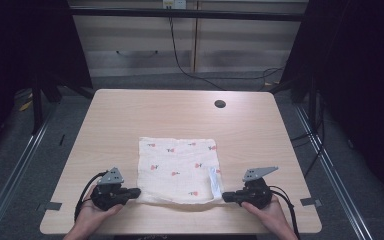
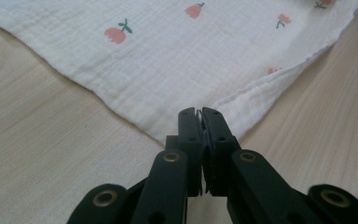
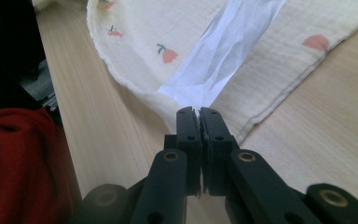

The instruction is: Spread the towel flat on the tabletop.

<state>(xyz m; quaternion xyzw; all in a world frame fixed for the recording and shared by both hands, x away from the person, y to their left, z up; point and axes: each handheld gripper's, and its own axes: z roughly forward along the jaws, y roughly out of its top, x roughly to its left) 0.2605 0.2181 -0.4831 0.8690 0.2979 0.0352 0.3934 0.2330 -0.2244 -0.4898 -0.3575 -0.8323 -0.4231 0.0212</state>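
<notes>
Two claws, left claw (image 1: 134, 192) and right claw (image 1: 228, 196), each pinch a near corner of the flowered cloth (image 1: 178, 169) lying mid-tabletop (image 1: 130, 115); next, we judge, we lift and fold it away.

A lab-like recording bay: a pale wooden table (image 1: 180, 115) mid-frame between metal rails (image 1: 17, 160), black curtains (image 1: 360, 75) at both sides, cables (image 1: 190, 70) trailing along the top.

A white cloth (image 1: 177, 170) with small red flowers lies flat, folded square, near the table's front edge.
</notes>
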